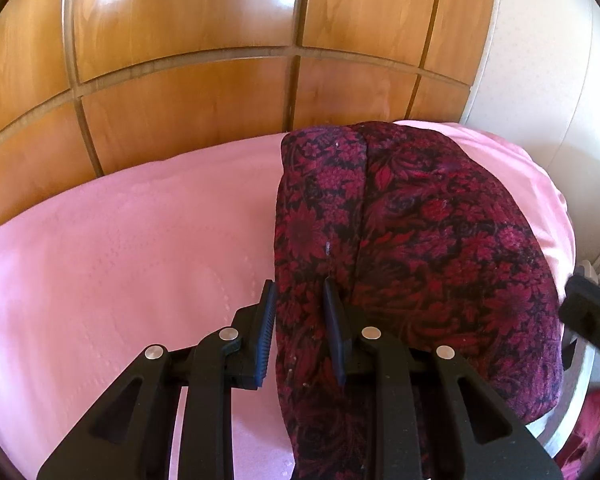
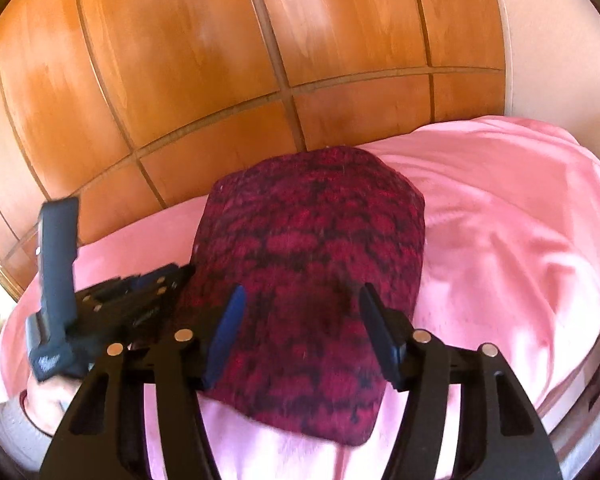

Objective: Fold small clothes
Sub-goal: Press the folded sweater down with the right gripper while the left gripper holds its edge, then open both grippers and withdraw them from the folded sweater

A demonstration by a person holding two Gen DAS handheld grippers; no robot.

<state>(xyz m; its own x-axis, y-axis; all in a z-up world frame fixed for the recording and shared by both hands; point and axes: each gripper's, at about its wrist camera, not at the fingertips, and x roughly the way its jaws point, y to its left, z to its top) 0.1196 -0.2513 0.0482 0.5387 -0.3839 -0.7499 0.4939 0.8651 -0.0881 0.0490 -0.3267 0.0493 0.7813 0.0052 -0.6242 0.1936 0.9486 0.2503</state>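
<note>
A dark red and black floral garment (image 1: 420, 248) lies folded on a pink sheet (image 1: 120, 248). My left gripper (image 1: 300, 312) straddles the garment's left folded edge, jaws partly closed with cloth between the fingers, one finger (image 1: 266, 332) outside on the sheet. In the right wrist view the garment (image 2: 312, 260) lies under my right gripper (image 2: 300, 320), which is open wide, fingers apart above the cloth's near part. The left gripper (image 2: 140, 300) shows at the garment's left edge.
A wooden panelled wardrobe (image 1: 220, 80) stands close behind the bed. The pink sheet (image 2: 520, 240) is rumpled to the right, near the bed's edge. A white wall (image 1: 540, 80) is at right. The right gripper's body (image 1: 592, 312) shows at the right.
</note>
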